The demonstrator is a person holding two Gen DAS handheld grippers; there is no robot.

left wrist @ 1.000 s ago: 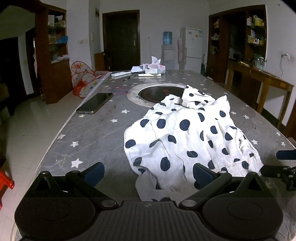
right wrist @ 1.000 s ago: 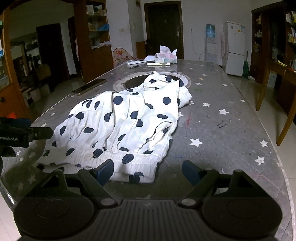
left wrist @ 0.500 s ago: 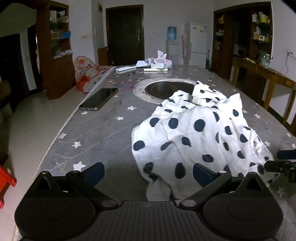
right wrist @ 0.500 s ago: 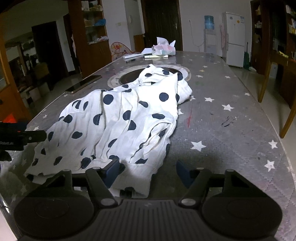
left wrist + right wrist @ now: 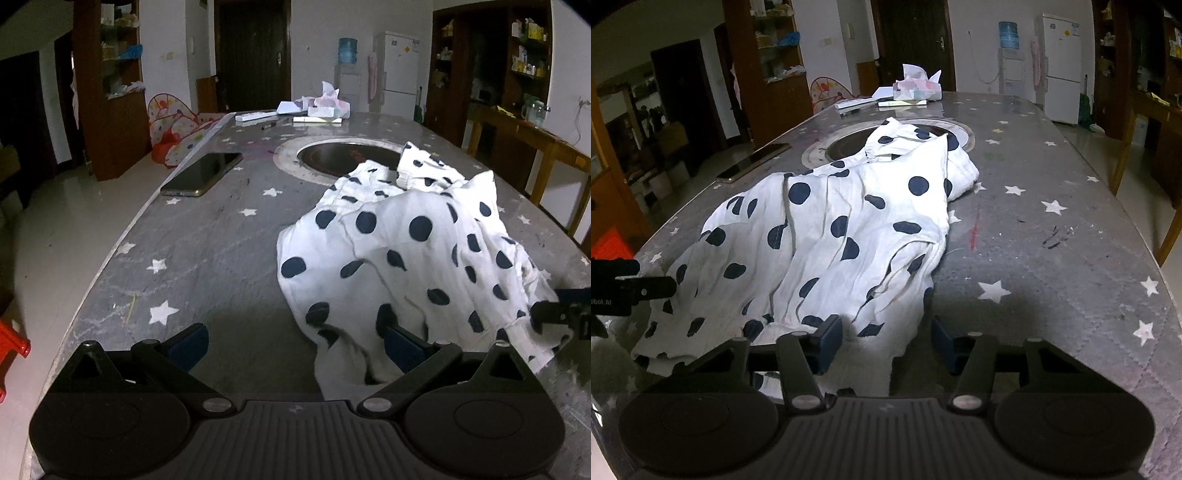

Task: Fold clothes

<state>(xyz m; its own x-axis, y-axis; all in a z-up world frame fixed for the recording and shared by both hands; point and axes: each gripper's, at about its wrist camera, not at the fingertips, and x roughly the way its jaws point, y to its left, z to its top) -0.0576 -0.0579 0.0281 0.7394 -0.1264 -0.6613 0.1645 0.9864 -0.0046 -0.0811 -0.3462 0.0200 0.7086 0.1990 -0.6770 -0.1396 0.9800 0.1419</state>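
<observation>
Grey star-print table (image 5: pixel 207 251) in a dim dining room, one polka-dot garment (image 5: pixel 413 258) crumpled on it
Garment is white with dark dots, lying in a heap from the round metal-rimmed pit (image 5: pixel 332 155) in the table's middle down to the near edge, its far end draped over the pit's rim. Left gripper (image 5: pixel 295 345) is spread wide and just starting to close, with the garment's near-left corner lying between the fingers and against the right-hand one, no pinch on it. Right gripper (image 5: pixel 886 341) is about half open and closing, the near hem bunched between its pads (image 5: pixel 831 338), not squeezed so far as I can see. Phone (image 5: pixel 203 173) sits by the left edge, tissue box (image 5: pixel 328 109) and papers at the far end
</observation>
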